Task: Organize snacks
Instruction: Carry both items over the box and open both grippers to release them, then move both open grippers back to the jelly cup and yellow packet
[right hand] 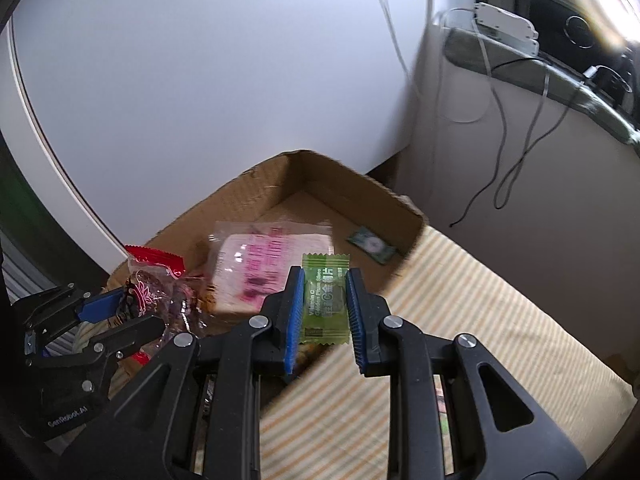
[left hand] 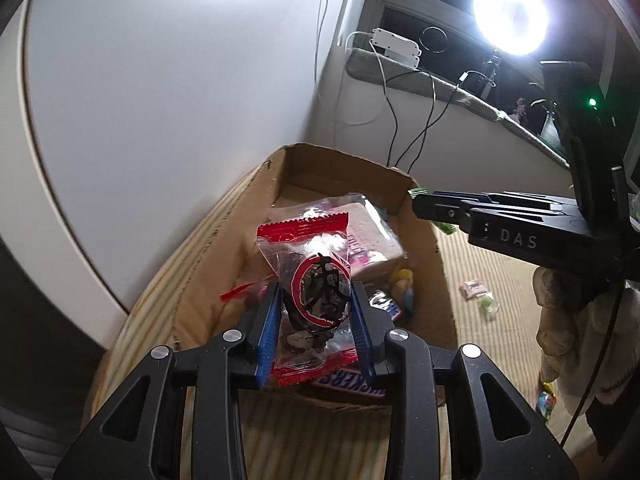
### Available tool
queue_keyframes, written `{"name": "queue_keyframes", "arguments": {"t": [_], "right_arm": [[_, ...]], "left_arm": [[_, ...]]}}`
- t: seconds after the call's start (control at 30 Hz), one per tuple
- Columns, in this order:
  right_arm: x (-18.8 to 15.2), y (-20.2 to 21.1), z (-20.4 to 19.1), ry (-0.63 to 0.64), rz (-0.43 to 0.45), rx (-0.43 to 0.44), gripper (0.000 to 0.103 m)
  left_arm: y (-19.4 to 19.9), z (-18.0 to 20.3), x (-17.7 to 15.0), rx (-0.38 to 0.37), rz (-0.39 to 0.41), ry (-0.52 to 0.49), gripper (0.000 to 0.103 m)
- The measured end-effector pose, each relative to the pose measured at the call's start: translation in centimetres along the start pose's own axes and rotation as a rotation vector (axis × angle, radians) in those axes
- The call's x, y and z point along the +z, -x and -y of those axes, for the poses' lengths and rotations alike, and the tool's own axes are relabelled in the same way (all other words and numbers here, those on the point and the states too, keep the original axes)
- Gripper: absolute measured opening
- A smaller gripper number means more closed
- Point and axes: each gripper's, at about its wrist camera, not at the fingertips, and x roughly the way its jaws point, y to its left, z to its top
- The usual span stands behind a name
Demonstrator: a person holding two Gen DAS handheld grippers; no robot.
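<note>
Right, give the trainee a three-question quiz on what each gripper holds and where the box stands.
1. True or false: the left gripper holds a green packet.
2. What is the right gripper shut on? A) Snickers bar B) green plum candy C) nothing
3. Fill in: both grippers hang over the cardboard ____.

Key: 1 false, it holds the red-and-clear snack packet. 2 B. 3 box.
</note>
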Motion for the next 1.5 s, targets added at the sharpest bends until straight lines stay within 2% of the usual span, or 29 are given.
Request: {"name": "queue_keyframes", "arguments": {"t": [0.43, 0.5, 0.57, 0.63, 0.8, 0.87, 1.0, 1.13, 1.33, 1.5], "right_arm": [[0.0, -1.2, -1.7, 0.019, -0.025, 0.025, 0.022], [0.0, -1.0, -1.7, 0.02, -0.02, 0.021, 0.026], [0.0, -0.7, -1.8, 0.022, -0.011, 0.019, 0.037], [-0.1, -0.3, -1.9, 0.029, 0.004, 0.013, 0.057], [-0.1, 0.8, -1.9, 0.031, 0.023, -0.005, 0.065], [-0.3, 1.5, -1.8, 0.027, 0.04, -0.018, 0.076], [-0.6, 2.8, -1.4, 0.017, 0.062, -0.029, 0.082], [-1.2, 4.5, -0.7, 0.006, 0.086, -0.048, 0.088], [-3.1, 7.5, 0.8, -0.033, 0.104, -0.068, 0.089], [-5.9, 10.6, 2.7, -0.073, 0.117, -0.097, 0.089]], "left_arm": [[0.5, -0.8, -0.1, 0.021, 0.005, 0.003, 0.033], [0.6, -0.8, -0.1, 0.024, 0.005, 0.001, 0.034], [0.8, -0.8, -0.1, 0.027, 0.008, -0.001, 0.036], [0.9, -0.8, -0.1, 0.03, 0.012, -0.004, 0.042], [1.6, -0.6, -0.1, 0.035, 0.027, -0.008, 0.06], [1.8, -0.5, -0.2, 0.037, 0.032, -0.011, 0.06], [2.3, 0.0, -0.3, 0.035, 0.037, -0.019, 0.065], [3.0, 0.7, -0.5, 0.024, 0.05, -0.031, 0.065], [4.1, 2.3, -0.8, -0.011, 0.068, -0.052, 0.066], [4.6, 4.1, -1.1, -0.058, 0.077, -0.073, 0.065]]}}
